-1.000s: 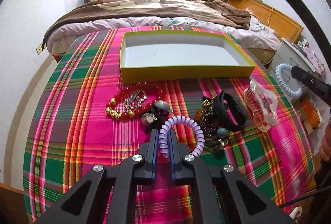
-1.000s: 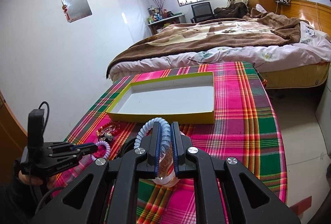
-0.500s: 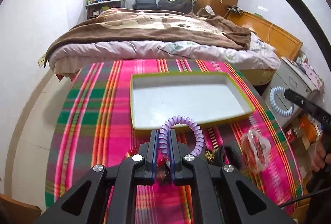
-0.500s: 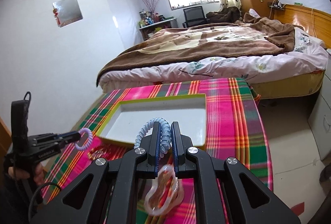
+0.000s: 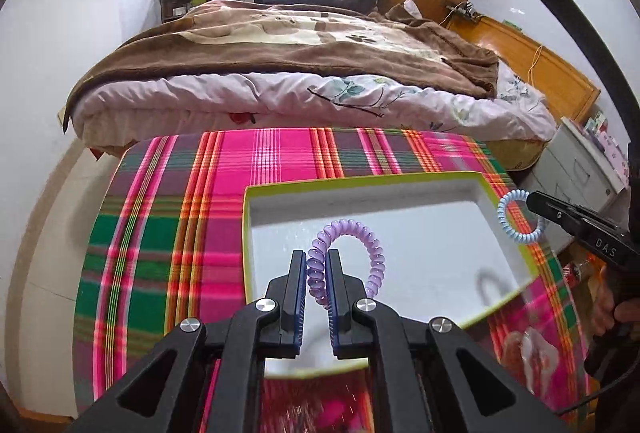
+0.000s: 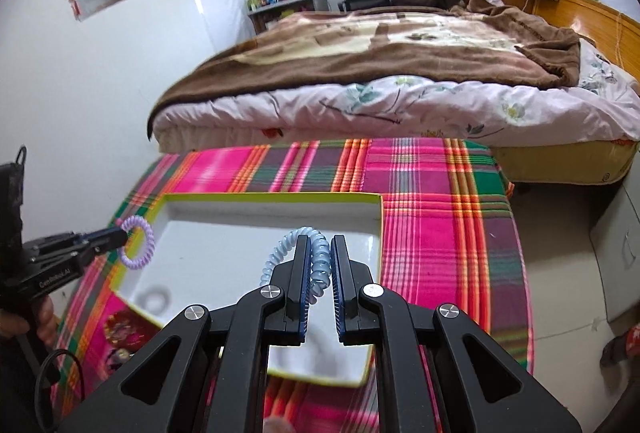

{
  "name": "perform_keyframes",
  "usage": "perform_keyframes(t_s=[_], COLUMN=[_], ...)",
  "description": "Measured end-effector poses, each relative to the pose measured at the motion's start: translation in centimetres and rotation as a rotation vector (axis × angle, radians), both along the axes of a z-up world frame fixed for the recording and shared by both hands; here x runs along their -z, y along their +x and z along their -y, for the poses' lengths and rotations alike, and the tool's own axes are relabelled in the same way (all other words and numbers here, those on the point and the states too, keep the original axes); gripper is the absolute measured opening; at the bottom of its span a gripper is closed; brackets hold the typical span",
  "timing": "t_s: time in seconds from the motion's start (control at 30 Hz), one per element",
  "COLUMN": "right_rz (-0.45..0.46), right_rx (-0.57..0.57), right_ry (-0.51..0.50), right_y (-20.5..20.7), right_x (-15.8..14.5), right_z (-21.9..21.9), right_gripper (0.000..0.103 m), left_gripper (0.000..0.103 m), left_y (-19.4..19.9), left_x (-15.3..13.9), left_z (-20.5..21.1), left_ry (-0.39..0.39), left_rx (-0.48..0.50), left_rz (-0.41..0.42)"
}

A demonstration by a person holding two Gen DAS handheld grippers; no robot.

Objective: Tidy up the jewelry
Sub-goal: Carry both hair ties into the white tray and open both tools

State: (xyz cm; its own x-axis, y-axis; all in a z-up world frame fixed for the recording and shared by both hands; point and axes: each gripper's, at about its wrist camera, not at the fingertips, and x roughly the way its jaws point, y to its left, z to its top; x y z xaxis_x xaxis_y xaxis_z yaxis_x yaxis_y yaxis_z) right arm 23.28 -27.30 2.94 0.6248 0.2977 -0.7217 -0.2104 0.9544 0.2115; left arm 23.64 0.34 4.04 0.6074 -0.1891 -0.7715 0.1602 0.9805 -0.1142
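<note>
Left wrist footage is showing the left claw [image 5: 316, 283] being held over the near half of the white tray [image 5: 486, 185], with its fingers [image 5: 298, 273] closed narrowly on a purple spiral band [image 5: 346, 261]; most of the loop is standing free above the tips. At the right edge of that view, the right claw [image 5: 530, 199] is being kept beside the tray's right rim with a blue spiral band [image 5: 518, 215] pinched at its tip.

In the right wrist view the blue coil is being held mostly against one finger, and a gap is being seen beside the other, so how firmly it is gripped cannot be told for certain. Both bands are being carried in the air above the tray, not yet laid in it. The tray is resting on the plaid-covered desk [image 5: 160, 233], with the bed [image 5: 312, 45] beyond.

Trouble is being judged most likely at release. A springy coil may be bounced out over the low rim if it is dropped from height, or it may be left snagged on a ridged pad once the fingers are parted. The rim could also be knocked, and the tray shifted, if either claw is lowered carelessly.
</note>
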Motion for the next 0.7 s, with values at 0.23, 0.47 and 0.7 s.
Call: perform_keyframes(t_s=[0.23,0.47,0.7], right_rz=[-0.057,-0.075,-0.093], right_rx=[-0.019,-0.041,-0.037], right_ry=[-0.042,-0.093,-0.123], right_y=[3.2,4.1,4.7], right_x=[2.3,3.6,4.3], right_z=[-0.7,-1.3,-1.5], right_gripper=[0.010,0.010,0.010], left_gripper=[0.009,0.009,0.009], left_y=[4.7,6.5,7.0], left_x=[3.3,5.3,5.9], left_z=[0.1,0.1,0.0], left_ry=[0.012,0.023,0.016], left_rx=[-0.033,-0.032,-0.039], left_rz=[-0.081,-0.121,-0.132])
